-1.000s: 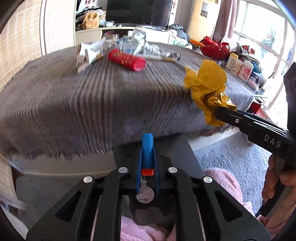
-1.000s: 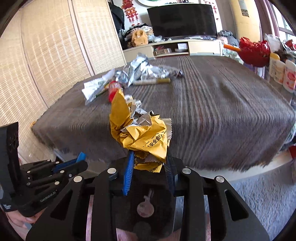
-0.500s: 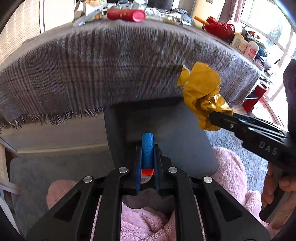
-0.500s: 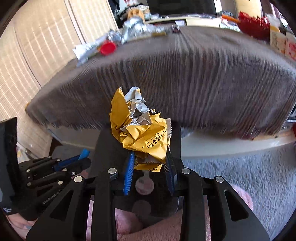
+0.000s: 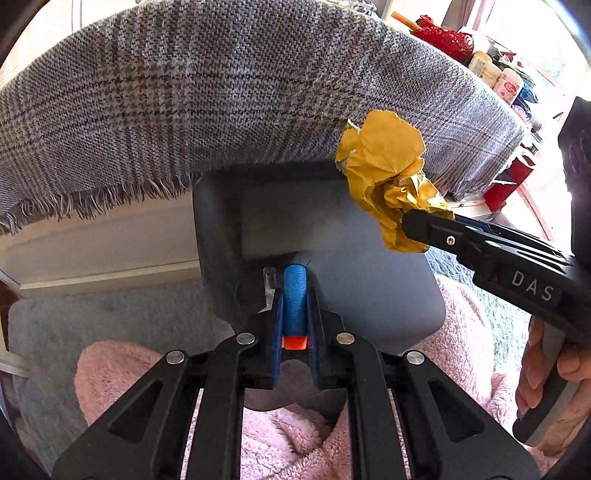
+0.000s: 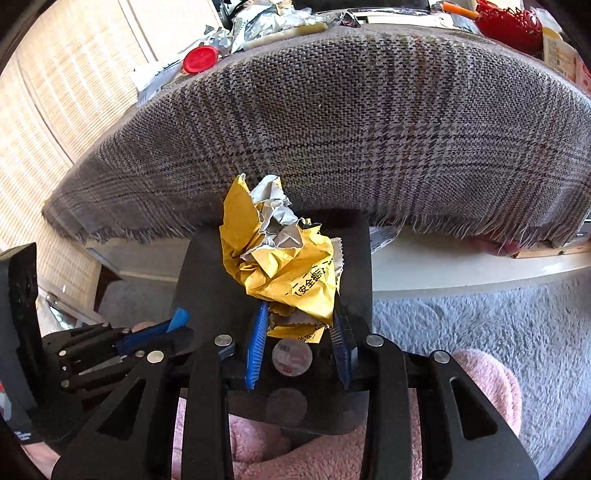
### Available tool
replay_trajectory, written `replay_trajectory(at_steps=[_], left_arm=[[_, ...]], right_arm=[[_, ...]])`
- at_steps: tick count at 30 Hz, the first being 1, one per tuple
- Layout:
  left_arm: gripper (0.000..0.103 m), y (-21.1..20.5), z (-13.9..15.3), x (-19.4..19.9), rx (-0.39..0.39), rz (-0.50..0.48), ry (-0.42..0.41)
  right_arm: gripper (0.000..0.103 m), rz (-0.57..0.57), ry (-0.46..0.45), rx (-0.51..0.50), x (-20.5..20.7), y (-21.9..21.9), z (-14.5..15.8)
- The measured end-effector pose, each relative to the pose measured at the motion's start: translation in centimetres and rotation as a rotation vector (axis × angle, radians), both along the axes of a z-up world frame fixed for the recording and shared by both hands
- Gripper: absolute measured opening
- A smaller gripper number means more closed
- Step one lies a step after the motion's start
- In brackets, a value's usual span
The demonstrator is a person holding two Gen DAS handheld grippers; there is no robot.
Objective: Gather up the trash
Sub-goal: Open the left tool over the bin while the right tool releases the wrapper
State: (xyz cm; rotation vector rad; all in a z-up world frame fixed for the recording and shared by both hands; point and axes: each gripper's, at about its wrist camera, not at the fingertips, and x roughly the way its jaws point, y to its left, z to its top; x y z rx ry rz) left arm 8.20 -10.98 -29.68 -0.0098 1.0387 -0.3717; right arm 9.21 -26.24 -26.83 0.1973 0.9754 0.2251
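Observation:
A crumpled yellow wrapper (image 6: 284,266) with a silver lining stands between the blue pads of my right gripper (image 6: 300,321). The jaws are opening, but the wrapper still hangs in them. It hovers just over a grey dustpan (image 5: 369,288), below the table's front edge. My left gripper (image 5: 294,306) is shut on the dustpan's blue handle (image 5: 294,280) and holds the pan out in front. In the left wrist view the wrapper (image 5: 384,162) and the right gripper (image 5: 413,225) come in from the right, above the pan's right side.
A grey plaid cloth (image 6: 369,129) with a fringed hem hangs over the table just ahead. On top lie a red-capped tube (image 6: 199,61) and foil wrappers (image 6: 266,22); a red basket (image 6: 509,22) is far right. Pink fluffy fabric (image 5: 288,435) lies underneath, grey carpet (image 6: 480,325) beyond.
Both grippers have sunk from above the tabletop to below its edge, taking the dustpan and the wrapper along. The right jaws stand slightly wider around the wrapper.

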Motion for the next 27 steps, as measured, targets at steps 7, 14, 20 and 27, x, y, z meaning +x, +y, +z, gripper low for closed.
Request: replay_trajectory(at_steps=[7,14,20,27], left_arm=[[0.047,0.4,0.0,0.8,-0.018,0.011,-0.003],[0.077,1.3,1.0,0.9,-0.004,0.042,-0.042],[0.095,1.4,2.5,0.6,0.008,0.053,-0.086],[0.095,2.0,3.0,0.8,0.013,0.057,-0.112]], right_arm=[[0.063,-0.045,0.007,-0.003,0.3,-0.7,0.0],[0.092,-0.09,-0.017,-0.018,0.2,-1.4,0.6],[0.1,-0.108,-0.034,-0.034,0.4,-1.8,1.0],[0.1,-0.132,-0.05,-0.001,0.4,-2.6,1.5]])
